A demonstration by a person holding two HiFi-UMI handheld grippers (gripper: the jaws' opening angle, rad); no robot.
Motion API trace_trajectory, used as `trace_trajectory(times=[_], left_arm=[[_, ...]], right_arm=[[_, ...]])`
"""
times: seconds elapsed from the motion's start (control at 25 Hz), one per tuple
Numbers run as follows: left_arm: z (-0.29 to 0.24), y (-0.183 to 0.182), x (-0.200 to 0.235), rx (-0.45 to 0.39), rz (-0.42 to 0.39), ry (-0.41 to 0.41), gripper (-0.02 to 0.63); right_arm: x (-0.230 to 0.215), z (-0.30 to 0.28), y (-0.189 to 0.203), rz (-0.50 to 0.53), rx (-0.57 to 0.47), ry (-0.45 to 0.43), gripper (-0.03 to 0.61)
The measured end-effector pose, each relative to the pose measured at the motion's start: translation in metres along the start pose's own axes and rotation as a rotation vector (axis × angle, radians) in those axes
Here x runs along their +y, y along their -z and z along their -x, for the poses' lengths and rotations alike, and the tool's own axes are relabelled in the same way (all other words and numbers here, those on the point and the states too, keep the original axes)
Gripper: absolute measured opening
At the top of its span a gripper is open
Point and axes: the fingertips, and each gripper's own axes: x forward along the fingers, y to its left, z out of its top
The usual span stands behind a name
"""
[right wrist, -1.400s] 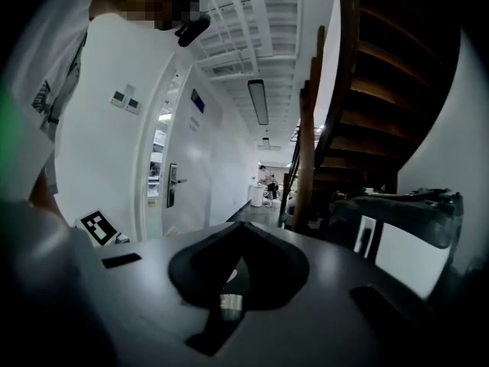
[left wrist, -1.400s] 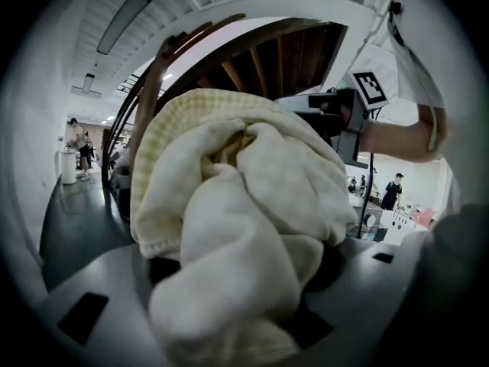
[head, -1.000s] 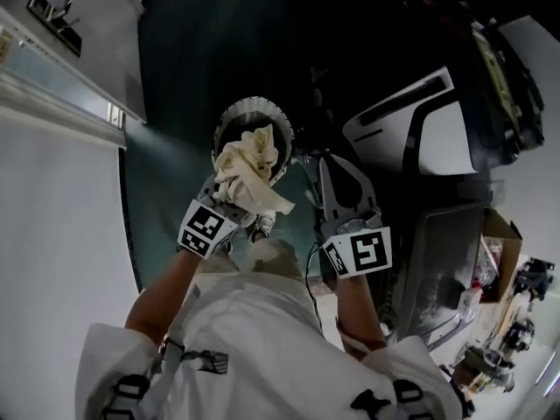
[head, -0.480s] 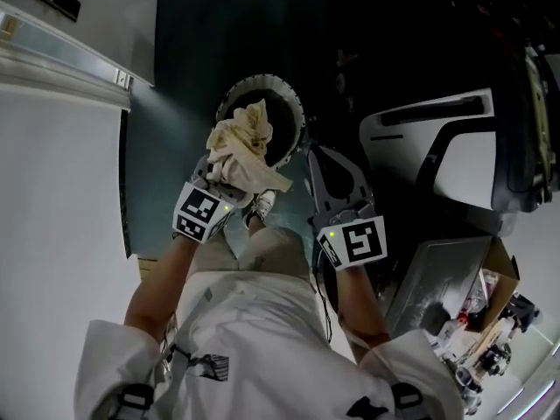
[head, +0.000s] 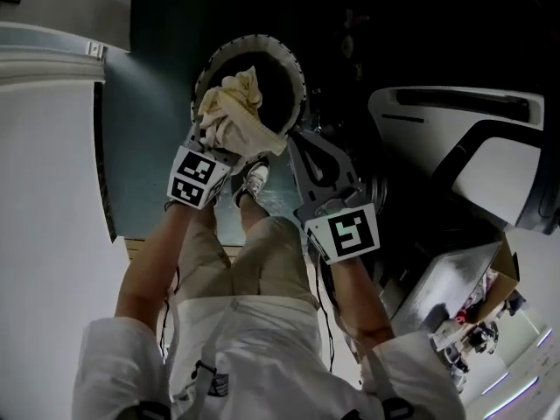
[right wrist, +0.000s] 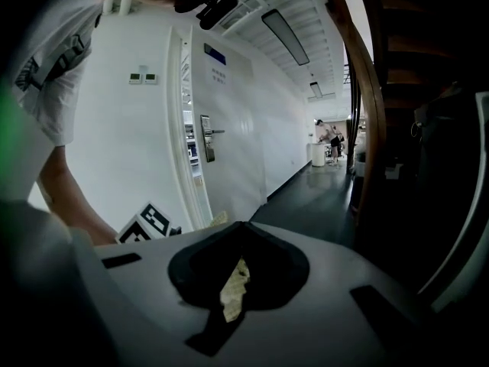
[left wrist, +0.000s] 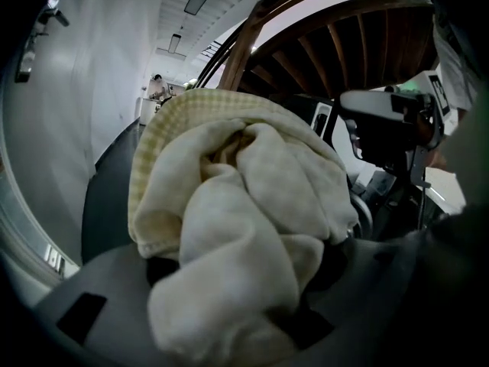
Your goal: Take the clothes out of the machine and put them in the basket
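While the cream towel [head: 231, 112] is clamped in the left gripper [head: 220, 143] over the round basket [head: 296, 68], the right gripper [head: 296, 140] is seen closed (nothing held).

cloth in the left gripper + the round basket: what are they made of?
Cloth: soft woven fabric, probably cotton; matte cream-yellow, with a faint check weave, a stitched hem and limp folds.
Basket: likely moulded plastic; its pale, stiff rim has regular slots. The dim light leaves the finish unclear.

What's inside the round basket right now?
Only dark interior shows inside the basket; no clothes visible. The cream cloth, clamped in the left hand-held gripper, covers its near-left part.
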Motion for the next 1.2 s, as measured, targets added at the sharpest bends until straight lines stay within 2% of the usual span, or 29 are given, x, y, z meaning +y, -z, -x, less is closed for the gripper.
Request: trace_trajectory(times=[0.28,0.48,0.68,0.88,1.08,1.2], left_arm=[[-0.103,0.084,0.039,0.119,-0.01,0.016,0.275],[-0.168,0.139,0.062,0.191,0.066,-0.007,0.278],[-0.225,0.197,0.085,0.315,0.052,-0.004,0.284],[-0.274,0.27,0.109,0.429,0.102,-0.019,0.29],[-0.317,0.321,0.125,0.491,0.088,-0.022,0.313],[-0.331,0.346,0.13,0.537,0.024,-0.011,0.346]], right_arm=[[-0.016,-0.045,0.08,-0.067,0.033,-0.012,0.014],[-0.021,-0.068,0.131,-0.112,0.041,-0.029,0.014],[-0.034,-0.087,0.181,-0.141,0.045,-0.015,0.014],[-0.041,-0.101,0.217,-0.158,0.038,-0.005,0.014],[-0.037,-0.113,0.25,-0.196,0.021,-0.014,0.014],[-0.034,-0.119,0.267,-0.221,0.022,-0.017,0.014]])
